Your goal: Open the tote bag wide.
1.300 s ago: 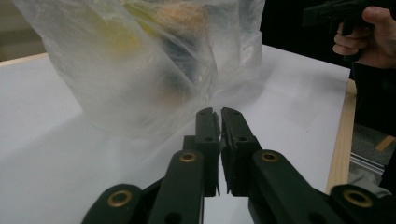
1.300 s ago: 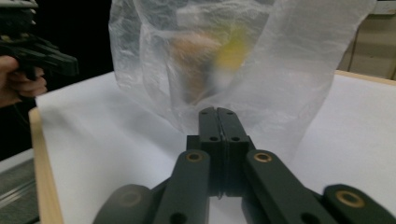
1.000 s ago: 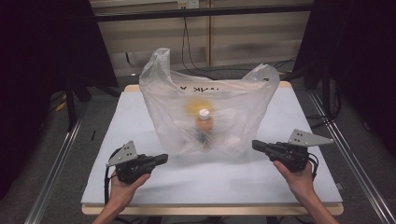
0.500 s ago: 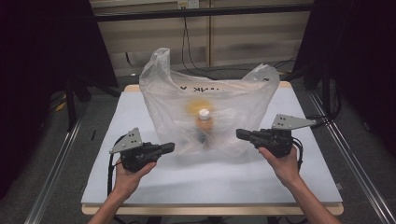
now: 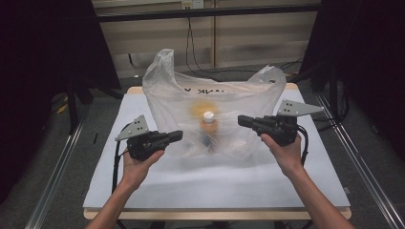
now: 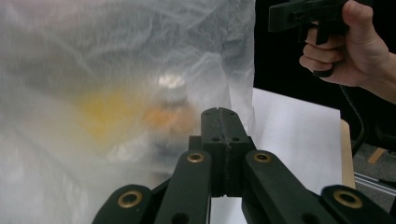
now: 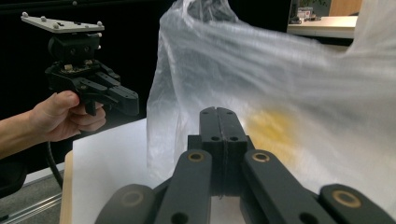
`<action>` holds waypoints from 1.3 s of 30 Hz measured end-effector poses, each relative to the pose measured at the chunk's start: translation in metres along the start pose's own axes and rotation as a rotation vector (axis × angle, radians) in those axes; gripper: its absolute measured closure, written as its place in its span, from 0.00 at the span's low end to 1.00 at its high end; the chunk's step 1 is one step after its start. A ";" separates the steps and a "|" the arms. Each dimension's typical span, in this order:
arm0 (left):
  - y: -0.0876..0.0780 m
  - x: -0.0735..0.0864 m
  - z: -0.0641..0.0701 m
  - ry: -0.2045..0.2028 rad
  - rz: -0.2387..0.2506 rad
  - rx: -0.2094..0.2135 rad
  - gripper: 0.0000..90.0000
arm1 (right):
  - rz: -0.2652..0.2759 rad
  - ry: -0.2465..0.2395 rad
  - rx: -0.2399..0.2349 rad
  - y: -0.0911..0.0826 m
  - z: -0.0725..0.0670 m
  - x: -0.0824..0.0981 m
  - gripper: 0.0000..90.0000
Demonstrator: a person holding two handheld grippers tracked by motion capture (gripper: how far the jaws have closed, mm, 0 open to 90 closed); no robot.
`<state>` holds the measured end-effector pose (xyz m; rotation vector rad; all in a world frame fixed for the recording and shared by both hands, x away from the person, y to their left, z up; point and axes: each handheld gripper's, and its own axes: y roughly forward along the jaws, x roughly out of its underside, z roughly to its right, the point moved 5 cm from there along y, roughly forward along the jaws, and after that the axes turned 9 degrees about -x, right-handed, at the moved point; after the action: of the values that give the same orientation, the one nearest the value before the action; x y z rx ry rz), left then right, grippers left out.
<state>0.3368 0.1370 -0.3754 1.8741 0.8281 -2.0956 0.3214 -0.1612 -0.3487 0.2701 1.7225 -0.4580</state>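
Note:
A translucent plastic bag (image 5: 210,100) stands upright on the white table (image 5: 157,181), its two handles sticking up. Inside it I make out an orange bottle with a white cap (image 5: 208,125) and a yellow blur behind it. My left gripper (image 5: 179,136) is raised beside the bag's left front, jaws shut and empty, pointing at the bag (image 6: 116,70). My right gripper (image 5: 241,120) hovers at the bag's right front, also shut with nothing held. In the left gripper view the bottle (image 6: 172,100) shows through the plastic. The right gripper view has the bag (image 7: 280,93) just ahead of the shut jaws.
The table's front half (image 5: 215,186) lies bare between my forearms. Metal rails (image 5: 62,162) run along both sides of the table. Dark curtains hang left and right, and cables drop down the back wall.
Both grippers have risen off the table and moved inward and forward toward the bag's sides. The bag and bottle have stayed put.

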 end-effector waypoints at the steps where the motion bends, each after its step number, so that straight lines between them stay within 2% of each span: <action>1: 0.003 -0.003 0.000 0.000 0.007 0.003 1.00 | -0.002 -0.001 0.003 0.001 0.001 -0.004 1.00; 5: 0.014 -0.016 0.001 0.010 0.019 0.025 1.00 | -0.005 -0.012 0.013 0.006 0.006 -0.018 1.00; 10: 0.021 -0.028 -0.002 0.009 0.034 0.030 1.00 | 0.001 -0.017 0.016 0.011 0.010 -0.029 1.00; 14: 0.027 -0.047 -0.004 0.009 0.061 0.023 1.00 | 0.001 -0.036 0.026 0.017 0.013 -0.047 1.00; 15: 0.027 -0.047 -0.004 0.009 0.061 0.023 1.00 | -0.005 -0.040 0.030 0.018 0.015 -0.051 1.00; 16: 0.029 -0.054 -0.004 0.012 0.073 0.027 1.00 | -0.005 -0.040 0.030 0.018 0.015 -0.051 1.00; 17: 0.031 -0.057 -0.003 0.005 0.079 0.035 1.00 | -0.010 -0.034 0.044 0.020 0.020 -0.057 1.00; 19: 0.034 -0.062 -0.004 0.017 0.082 0.033 1.00 | -0.006 -0.025 0.047 0.021 0.024 -0.060 1.00; 22: 0.040 -0.071 -0.006 0.007 0.095 0.036 1.00 | -0.021 -0.023 0.071 0.026 0.032 -0.066 1.00; 24: 0.044 -0.080 -0.008 0.015 0.092 0.038 1.00 | -0.029 -0.020 0.076 0.027 0.034 -0.067 1.00; 26: 0.051 -0.095 -0.012 0.027 0.086 0.032 1.00 | -0.043 -0.022 0.089 0.034 0.039 -0.072 1.00; 27: 0.053 -0.101 -0.014 0.034 0.084 0.019 1.00 | -0.055 -0.027 0.095 0.037 0.040 -0.074 1.00; 28: 0.053 -0.101 -0.014 0.034 0.084 0.019 1.00 | -0.055 -0.027 0.095 0.037 0.040 -0.074 1.00; 31: 0.062 -0.120 -0.024 0.028 0.098 0.006 1.00 | -0.107 -0.039 0.119 0.049 0.046 -0.080 1.00; 33: 0.071 -0.123 -0.026 0.031 0.071 -0.013 1.00 | -0.136 -0.036 0.137 0.054 0.051 -0.081 1.00; 36: 0.078 -0.120 -0.031 0.023 0.053 -0.031 1.00 | -0.144 -0.013 0.141 0.060 0.058 -0.077 1.00; 37: 0.087 -0.112 -0.035 0.022 0.012 -0.052 1.00 | -0.146 -0.006 0.139 0.063 0.059 -0.074 1.00; 38: 0.087 -0.112 -0.035 0.022 0.012 -0.052 1.00 | -0.146 -0.006 0.139 0.063 0.059 -0.074 1.00; 39: 0.091 -0.107 -0.036 0.023 -0.014 -0.049 1.00 | -0.154 0.001 0.141 0.065 0.061 -0.071 1.00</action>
<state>0.4309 0.0596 -0.2980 1.8764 0.8916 -2.0462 0.4169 -0.1249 -0.2986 0.2398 1.7212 -0.6937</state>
